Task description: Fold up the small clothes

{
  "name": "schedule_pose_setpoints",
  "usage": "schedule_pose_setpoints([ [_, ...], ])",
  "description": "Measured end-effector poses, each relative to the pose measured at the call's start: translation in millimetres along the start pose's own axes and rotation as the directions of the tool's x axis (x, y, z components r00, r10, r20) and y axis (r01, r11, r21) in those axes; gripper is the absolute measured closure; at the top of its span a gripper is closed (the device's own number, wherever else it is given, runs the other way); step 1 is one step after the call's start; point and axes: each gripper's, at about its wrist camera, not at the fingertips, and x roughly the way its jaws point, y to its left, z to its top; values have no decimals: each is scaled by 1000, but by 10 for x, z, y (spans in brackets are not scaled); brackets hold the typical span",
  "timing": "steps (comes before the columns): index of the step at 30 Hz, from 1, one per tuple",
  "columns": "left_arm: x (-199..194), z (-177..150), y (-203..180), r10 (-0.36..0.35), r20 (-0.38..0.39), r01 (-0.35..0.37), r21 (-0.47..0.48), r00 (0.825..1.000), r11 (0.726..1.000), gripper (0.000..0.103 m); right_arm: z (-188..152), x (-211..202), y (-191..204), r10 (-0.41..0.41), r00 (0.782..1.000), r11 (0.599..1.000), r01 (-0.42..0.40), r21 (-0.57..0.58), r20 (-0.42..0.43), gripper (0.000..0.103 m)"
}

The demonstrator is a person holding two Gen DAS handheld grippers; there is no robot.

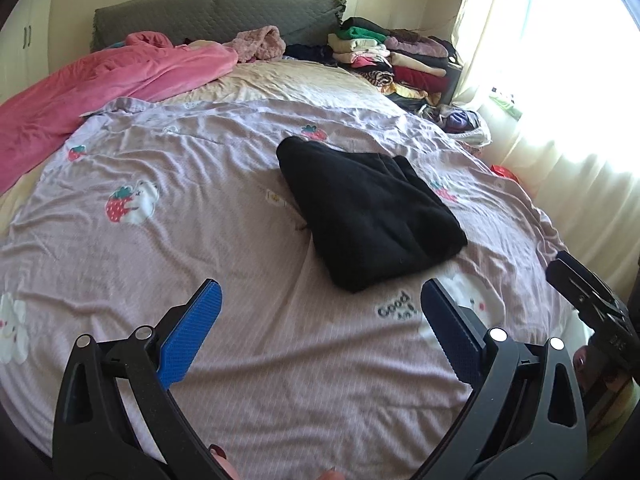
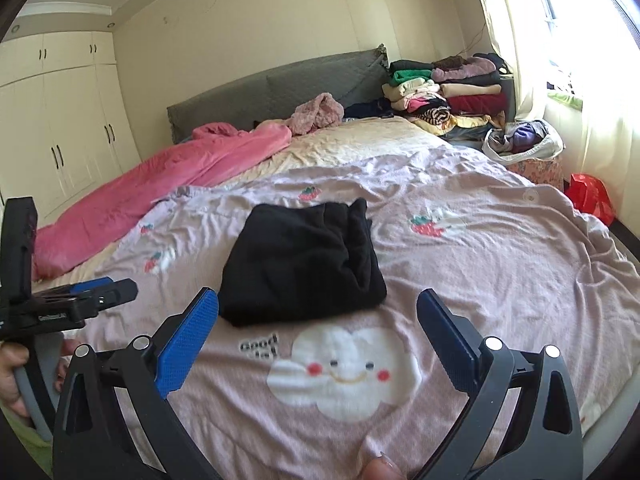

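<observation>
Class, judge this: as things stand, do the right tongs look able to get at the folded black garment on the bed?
Probably yes. The right tongs are open and point at the black garment, which lies alone on the lilac sheet just ahead, with nothing between them.

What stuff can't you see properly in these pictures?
- Black garment: what kind it is, both views; folded into a dark bundle.
- Writing under "Good" on the bedsheet: too blurred, both views.
- White bag contents: too small, a jumble.
- Window: washed out by glare.
- Right gripper: cut off in the left wrist view.
</observation>
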Motion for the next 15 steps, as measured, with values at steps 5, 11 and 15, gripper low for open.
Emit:
schedule_pose_setpoints([
  [5, -46, -173, 10, 2, -8, -2, 4, 1000, 1000, 10, -108, -4, 23, -10, 1000, 1000, 10, -7, -26, 5],
  [11, 30, -385, 12, 17, -31, -17, 2, 999, 1000, 10, -258, 44, 107, -45, 998, 998, 42, -54, -52, 5],
  [15, 124, -461, 28, 29, -46, -29, 3, 998, 1000, 10, -365, 144, 115, -57, 996, 997, 53, -58, -70, 4],
])
